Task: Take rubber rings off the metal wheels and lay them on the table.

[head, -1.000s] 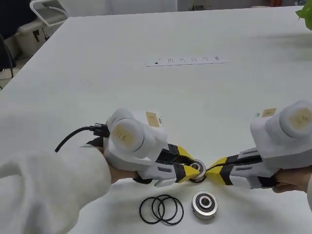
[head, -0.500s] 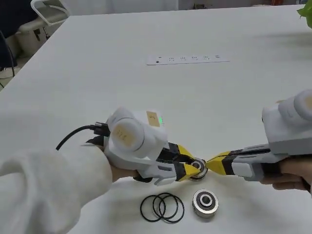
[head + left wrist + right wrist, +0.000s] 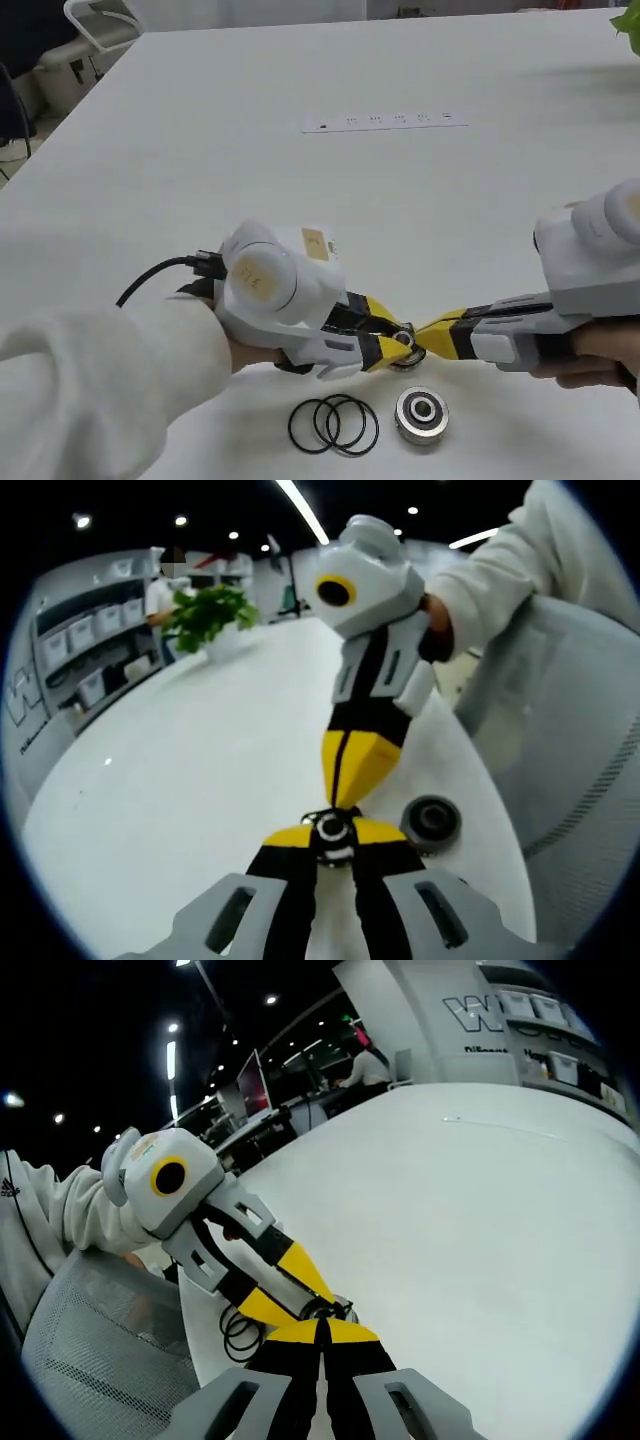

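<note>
Stripping step: left tongs (image 3: 392, 347) pinch the wheel (image 3: 404, 344) at lower centre, right tongs (image 3: 428, 342) pressed together on its rim, likely nipping the ring; next, pull it clear

White table (image 3: 200, 150): power strip (image 3: 385, 122), black rings (image 3: 335, 426), metal wheel (image 3: 420, 416).

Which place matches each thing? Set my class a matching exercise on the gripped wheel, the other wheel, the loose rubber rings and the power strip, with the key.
Things
1. gripped metal wheel
2. second metal wheel
3. loose rubber rings
4. power strip

Places
A. far across the table, on its own
B. lying on the table, just right of the rings in the head view
C. between the jaws of the left hand-held gripper
D. overlapping on the table, left of the free wheel in the head view

Pairs: 1-C, 2-B, 3-D, 4-A
</note>
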{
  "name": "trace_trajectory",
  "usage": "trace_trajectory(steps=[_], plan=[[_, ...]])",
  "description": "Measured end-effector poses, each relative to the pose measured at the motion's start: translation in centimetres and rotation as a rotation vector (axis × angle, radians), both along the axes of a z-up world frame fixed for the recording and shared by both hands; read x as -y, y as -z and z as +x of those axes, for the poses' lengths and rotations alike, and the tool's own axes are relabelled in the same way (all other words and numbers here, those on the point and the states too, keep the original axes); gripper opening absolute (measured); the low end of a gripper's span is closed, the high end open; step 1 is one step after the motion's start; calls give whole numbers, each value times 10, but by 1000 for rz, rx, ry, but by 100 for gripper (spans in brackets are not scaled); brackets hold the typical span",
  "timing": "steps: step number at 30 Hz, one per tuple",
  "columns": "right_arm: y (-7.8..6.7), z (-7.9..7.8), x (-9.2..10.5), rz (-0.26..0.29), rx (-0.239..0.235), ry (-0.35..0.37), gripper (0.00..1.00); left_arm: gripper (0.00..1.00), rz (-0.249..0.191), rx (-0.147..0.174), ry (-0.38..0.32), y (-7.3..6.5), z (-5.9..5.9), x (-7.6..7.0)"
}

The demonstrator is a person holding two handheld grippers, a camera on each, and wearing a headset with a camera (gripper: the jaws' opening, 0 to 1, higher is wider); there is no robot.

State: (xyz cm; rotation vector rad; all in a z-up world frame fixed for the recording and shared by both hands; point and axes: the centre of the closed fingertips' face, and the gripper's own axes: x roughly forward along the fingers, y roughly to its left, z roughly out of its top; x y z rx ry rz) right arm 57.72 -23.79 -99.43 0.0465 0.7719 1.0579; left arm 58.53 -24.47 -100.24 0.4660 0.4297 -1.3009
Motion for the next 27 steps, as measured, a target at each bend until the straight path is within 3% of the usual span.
trace_trajectory(steps=[1, 2, 3, 4, 5, 7, 11, 13, 16, 21, 27], plan=[[-6, -2, -6, 33, 12, -22, 0, 13, 0, 0, 0, 0, 0, 0], [-17, -3, -14, 101, 27, -33, 0, 13, 0, 0, -1, 0, 0, 0], [-15, -1, -11, 51, 16, -27, 0, 13, 1, 1, 0, 0, 0, 0], [-8, 2, -6, -18, 55, -41, 0, 13, 0, 1, -1, 0, 0, 0], [-8, 6, -7, -26, 100, -49, 0, 13, -1, 4, 1, 0, 0, 0], [-5, 2, -9, -4, 43, -33, 0, 14, -4, 16, 7, -1, 0, 0], [-2, 5, -3, -30, 57, -31, 0, 14, -3, 17, 9, -1, 0, 1], [-2, 6, -2, -30, 55, -28, 0, 14, -20, -8, 12, -4, -1, 0], [-1, 6, -1, -37, 57, -27, 0, 14, -26, -10, 16, -8, -3, -5], [-3, 8, 0, -38, 63, -21, 0, 19, -60, -25, 8, -24, -5, -14], [-11, 12, 2, -19, 76, -3, 0, 29, -85, 13, -27, -47, -1, -32]])
